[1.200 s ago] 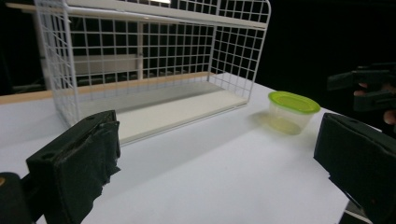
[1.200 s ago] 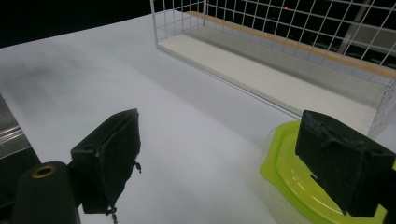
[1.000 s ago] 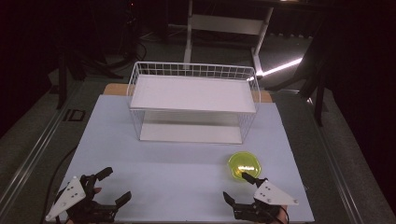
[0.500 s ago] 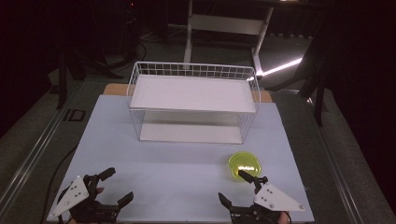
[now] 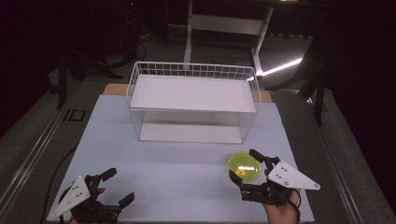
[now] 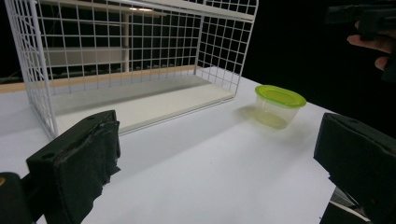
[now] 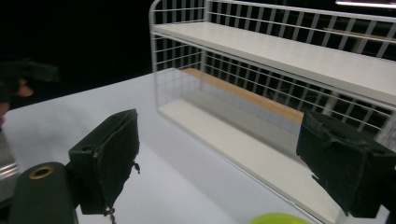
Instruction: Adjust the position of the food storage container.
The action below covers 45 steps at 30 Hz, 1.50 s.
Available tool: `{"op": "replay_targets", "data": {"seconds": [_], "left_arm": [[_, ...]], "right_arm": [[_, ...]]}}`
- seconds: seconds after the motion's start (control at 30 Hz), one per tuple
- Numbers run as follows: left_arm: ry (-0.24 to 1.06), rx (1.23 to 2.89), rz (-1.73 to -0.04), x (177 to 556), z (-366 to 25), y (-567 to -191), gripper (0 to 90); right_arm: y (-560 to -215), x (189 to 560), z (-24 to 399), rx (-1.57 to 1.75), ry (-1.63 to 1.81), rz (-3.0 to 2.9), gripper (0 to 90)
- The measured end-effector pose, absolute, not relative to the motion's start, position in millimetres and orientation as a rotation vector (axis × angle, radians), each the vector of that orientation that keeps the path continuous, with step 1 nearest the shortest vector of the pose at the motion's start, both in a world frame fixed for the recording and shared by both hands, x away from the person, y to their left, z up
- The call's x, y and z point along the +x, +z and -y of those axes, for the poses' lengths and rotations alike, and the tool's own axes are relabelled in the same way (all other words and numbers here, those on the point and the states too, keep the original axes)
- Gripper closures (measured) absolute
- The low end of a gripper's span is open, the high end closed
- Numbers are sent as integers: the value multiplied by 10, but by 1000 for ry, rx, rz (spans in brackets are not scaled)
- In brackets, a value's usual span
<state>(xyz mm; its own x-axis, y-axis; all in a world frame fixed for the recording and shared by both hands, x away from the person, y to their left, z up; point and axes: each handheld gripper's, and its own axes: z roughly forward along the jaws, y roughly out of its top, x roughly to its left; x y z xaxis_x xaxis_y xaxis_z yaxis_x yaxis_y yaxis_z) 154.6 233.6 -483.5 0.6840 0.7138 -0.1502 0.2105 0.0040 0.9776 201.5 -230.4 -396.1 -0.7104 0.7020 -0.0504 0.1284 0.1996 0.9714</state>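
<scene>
**Two open grippers near a lidded green container, before a wire rack**

High view: we see the left gripper [image 5: 116, 186] at the near left edge of the white table [image 5: 177, 163], jaws spread and holding nothing. The right gripper [image 5: 245, 166], likewise spread and empty, sits at the near right, its jaws flanking the near side of the green container [image 5: 244, 165]; we cannot tell whether they touch it. The white wire rack [image 5: 194, 105] stands behind, in mid-table.

Left gripper view: here we see what the high view hides, namely the container's clear body under its green lid [image 6: 280, 95], standing just off the rack's corner [image 6: 219, 56], with open table between it and the jaws. A hand [image 6: 373, 44] appears at upper right.

Right gripper view: we see the rack's two shelves [image 7: 299, 51] side-on between the parted jaws, and a sliver of the green lid [image 7: 275, 218] at the bottom edge.
</scene>
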Motion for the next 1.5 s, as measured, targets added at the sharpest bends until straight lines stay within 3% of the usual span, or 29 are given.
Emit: {"op": "replay_targets", "data": {"seconds": [0.37, 0.53, 0.7, 0.87, 0.9, 1.07, 1.1, 1.13, 1.27, 1.5], "left_arm": [[449, 1552, -789, 1546, -2327, -4839, 13], [451, 1557, -780, 1543, -2320, -4836, 13], [441, 1547, -791, 1556, -2340, -4842, 13], [439, 1545, -790, 1556, -2336, -4842, 13], [439, 1545, -790, 1556, -2336, -4842, 13], [438, 1550, -789, 1562, -2335, -4846, 13], [438, 1550, -789, 1562, -2335, -4846, 13], [436, 1549, -791, 1563, -2329, -4849, 13], [435, 1551, -792, 1565, -2326, -4851, 13], [441, 1552, -788, 1569, -2317, -4847, 13]], "right_arm": [[-4005, 2357, 2542, 896, 1486, -1948, 139], [-4112, 2510, 2701, 973, 1411, -1940, 220], [-4222, 2591, 2810, 1063, 1342, -1959, 235], [-4351, 2621, 2912, 1150, 1260, -1941, 410], [-4351, 2621, 2912, 1150, 1260, -1941, 410], [-4553, 2651, 3070, 1233, 1177, -1943, 626], [-4553, 2651, 3070, 1233, 1177, -1943, 626], [-4615, 2639, 3117, 1265, 1153, -1948, 742], [-4705, 2600, 3170, 1289, 1111, -1969, 876], [-4918, 2496, 3237, 1358, 1068, -2003, 900]]}}
